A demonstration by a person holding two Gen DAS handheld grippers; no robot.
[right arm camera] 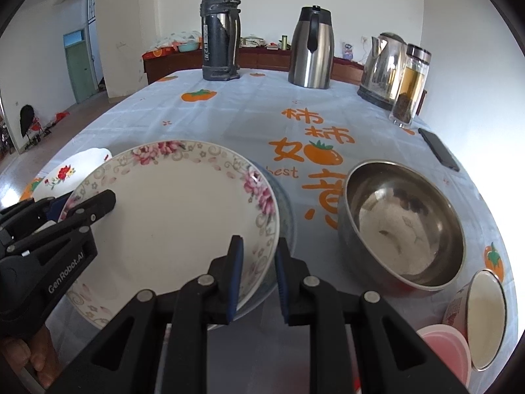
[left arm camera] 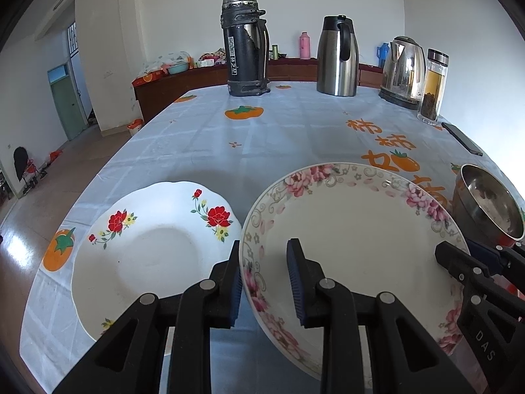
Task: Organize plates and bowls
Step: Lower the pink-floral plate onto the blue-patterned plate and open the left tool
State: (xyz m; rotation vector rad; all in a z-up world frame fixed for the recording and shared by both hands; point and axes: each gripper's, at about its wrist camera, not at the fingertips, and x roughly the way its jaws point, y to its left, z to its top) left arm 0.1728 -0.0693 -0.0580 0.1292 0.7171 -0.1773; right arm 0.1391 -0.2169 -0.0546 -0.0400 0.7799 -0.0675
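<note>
Now pink-flowered plate (left arm camera: 354,229) between both grippers.

- "GenRobot.AI" stands on the left tongs' (right arm camera: 108,201) black body.
- "DAS" stands on the right tongs' (left arm camera: 441,256) body.
- "best" and orange Chinese characters are printed on the tablecloth (right arm camera: 229,111).

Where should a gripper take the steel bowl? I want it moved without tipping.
Pinch the steel bowl at its thin near rim, one pad inside and one outside, coming from above on the camera side. It sits upright and open, and its round wall is too wide to span.
</note>
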